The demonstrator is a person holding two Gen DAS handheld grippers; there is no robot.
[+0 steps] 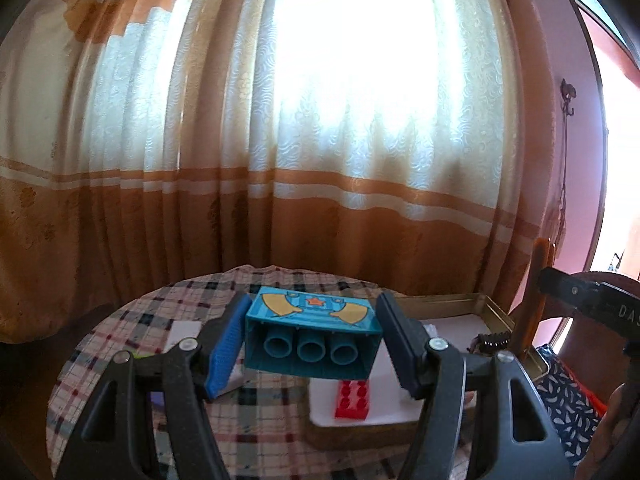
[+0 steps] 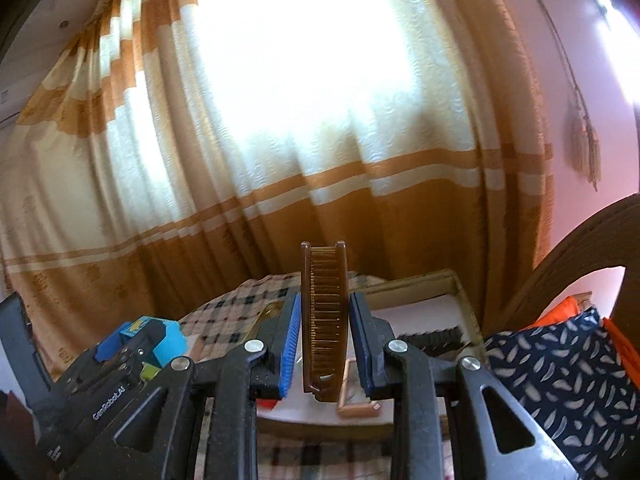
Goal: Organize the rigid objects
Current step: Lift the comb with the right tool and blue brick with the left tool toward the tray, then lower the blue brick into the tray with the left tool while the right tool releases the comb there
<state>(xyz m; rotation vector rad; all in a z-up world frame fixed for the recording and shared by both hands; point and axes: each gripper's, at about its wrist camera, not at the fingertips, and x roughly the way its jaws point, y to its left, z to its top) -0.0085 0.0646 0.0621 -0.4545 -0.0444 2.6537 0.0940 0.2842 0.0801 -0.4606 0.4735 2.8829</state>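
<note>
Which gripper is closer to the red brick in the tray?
Left. The left gripper, holding a blue block, is just above the red brick; the right gripper is off beside.

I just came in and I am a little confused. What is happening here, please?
A person is tidying objects on a checked tablecloth, with a claw in each hand. The left claw holds a blue toy brick above the table. The right claw is shut on a brown comb, held upright. A red brick already lies in the tray.
</note>
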